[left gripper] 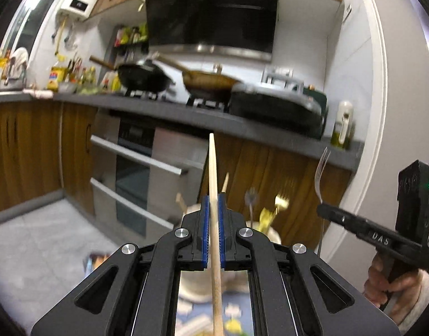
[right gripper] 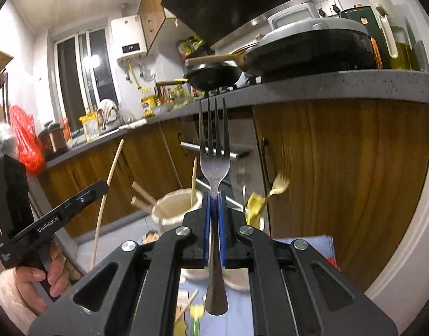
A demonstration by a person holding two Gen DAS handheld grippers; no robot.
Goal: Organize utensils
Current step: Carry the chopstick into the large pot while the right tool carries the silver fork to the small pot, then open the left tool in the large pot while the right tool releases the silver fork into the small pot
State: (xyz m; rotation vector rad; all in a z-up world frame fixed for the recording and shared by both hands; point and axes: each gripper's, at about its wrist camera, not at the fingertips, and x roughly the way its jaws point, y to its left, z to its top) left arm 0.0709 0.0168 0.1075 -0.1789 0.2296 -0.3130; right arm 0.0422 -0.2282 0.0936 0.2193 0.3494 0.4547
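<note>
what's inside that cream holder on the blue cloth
The cream holder shows one wooden stick standing inside and two wooden handles leaning out of its left side. The right gripper covers its right part, and its bottom is hidden.

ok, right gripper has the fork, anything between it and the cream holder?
Nothing visible. The right gripper is shut on the steel fork, and the cream holder sits just ahead and below with its mouth partly free; a chopstick and wooden handles already stand in it.
</note>
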